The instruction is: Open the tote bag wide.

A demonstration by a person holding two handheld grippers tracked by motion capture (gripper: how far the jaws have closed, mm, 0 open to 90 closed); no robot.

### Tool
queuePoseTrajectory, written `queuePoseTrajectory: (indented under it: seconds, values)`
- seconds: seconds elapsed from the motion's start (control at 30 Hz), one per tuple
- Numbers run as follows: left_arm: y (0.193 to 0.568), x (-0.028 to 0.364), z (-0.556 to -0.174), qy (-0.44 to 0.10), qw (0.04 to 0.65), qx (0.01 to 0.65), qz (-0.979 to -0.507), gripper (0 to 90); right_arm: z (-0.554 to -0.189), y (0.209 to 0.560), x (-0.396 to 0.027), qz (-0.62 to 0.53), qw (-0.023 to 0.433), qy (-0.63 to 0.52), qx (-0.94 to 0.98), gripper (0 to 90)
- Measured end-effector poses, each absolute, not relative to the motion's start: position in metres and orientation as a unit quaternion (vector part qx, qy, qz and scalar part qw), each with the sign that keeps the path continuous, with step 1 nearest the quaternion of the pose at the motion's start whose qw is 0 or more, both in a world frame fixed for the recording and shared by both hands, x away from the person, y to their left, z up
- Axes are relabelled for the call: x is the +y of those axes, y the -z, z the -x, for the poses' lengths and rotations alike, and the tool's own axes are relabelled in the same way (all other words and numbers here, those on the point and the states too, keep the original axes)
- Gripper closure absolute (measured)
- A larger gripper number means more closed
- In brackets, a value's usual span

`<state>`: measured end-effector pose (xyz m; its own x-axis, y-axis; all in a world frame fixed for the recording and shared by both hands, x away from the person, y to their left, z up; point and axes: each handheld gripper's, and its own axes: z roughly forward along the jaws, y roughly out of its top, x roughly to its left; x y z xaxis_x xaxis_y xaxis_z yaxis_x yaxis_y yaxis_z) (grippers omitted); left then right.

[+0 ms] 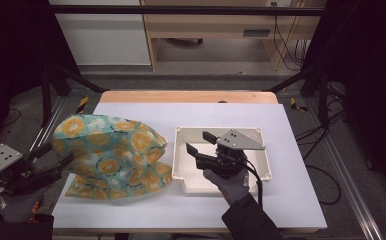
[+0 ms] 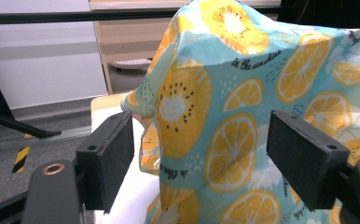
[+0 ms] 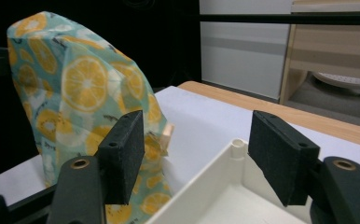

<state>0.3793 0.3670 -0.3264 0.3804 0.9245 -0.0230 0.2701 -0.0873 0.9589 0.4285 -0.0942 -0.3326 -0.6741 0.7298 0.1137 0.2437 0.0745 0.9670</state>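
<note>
You look to be at the approach step on the teal cloth bag printed with orange and lemon slices (image 1: 112,156), which stands puffed up at centre left of the high view on the pale lilac table cover (image 1: 291,200).

Your left gripper (image 1: 56,153), at the lower left of that frame, points into the bag's left flank; its jaws are spread wide with nothing pinched. In the left gripper view the printed fabric (image 2: 243,121) sits just beyond and between the two black pads (image 2: 107,158), not pressed by either.

Your right gripper (image 1: 201,141) hovers above the shallow white plastic tray (image 1: 266,170) at centre right, jaws also spread and empty. In the right gripper view the bag (image 3: 75,93) rises at the left of the frame, apart from the pads, with the tray's corner (image 3: 236,147) below.

The next move, as I judge it, calls for easing your left gripper forward until a fold of cloth lies between the pads, then closing. Soft fabric slips, so take a generous fold. Bring the right gripper across to the bag's near right edge if you mean to lift it towards the tray.
</note>
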Motion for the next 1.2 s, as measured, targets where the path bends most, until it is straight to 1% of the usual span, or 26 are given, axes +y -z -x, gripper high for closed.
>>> queuePoseTrajectory:
  seconds: [0.1, 0.43, 0.87, 1.2]
  values:
    - [0.328, 0.366, -0.382, -0.327, 0.494, 0.457, -0.663, 24.9, -0.431, 0.33, -0.083, -0.339, 0.201, -0.588, 0.707, 36.9]
    - [0.335, 0.365, -0.385, -0.319, 0.495, 0.465, -0.661, 30.1, -0.44, 0.323, -0.046, -0.318, 0.182, -0.595, 0.716, 37.9]
    - [0.341, 0.37, -0.385, -0.321, 0.487, 0.47, -0.663, 45.1, -0.455, 0.326, 0.003, -0.293, 0.16, -0.585, 0.739, 42.4]
    - [0.345, 0.368, -0.387, -0.319, 0.482, 0.471, -0.666, 54.1, -0.463, 0.327, 0.02, -0.293, 0.149, -0.583, 0.743, 45.3]
